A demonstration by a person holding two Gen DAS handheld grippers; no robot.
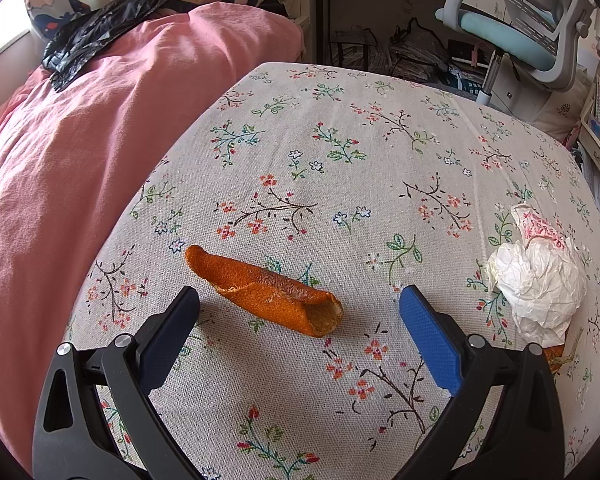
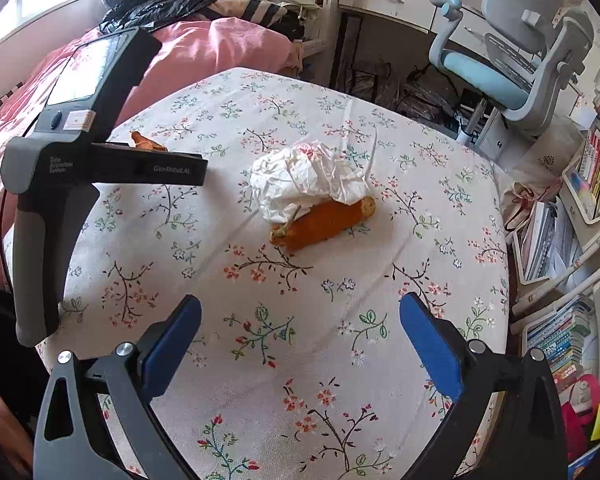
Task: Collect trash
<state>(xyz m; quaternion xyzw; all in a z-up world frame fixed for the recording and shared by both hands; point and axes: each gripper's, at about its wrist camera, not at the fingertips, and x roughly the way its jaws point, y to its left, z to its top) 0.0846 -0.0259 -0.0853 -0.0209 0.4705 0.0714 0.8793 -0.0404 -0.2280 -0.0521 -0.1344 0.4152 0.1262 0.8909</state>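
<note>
Orange peel (image 1: pixel 260 292) lying at twelve o'clock between my spread left gripper (image 1: pixel 298 306) fingers, right gripper (image 2: pixel 300 314) hovering agape, crumpled paper (image 2: pixel 306 180) sitting at twelve o'clock.

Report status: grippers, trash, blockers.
Left gripper open, straddling curled orange peel on floral tablecloth. Right gripper open, empty. Crumpled white paper lies on second orange peel. Nothing blocking.
</note>
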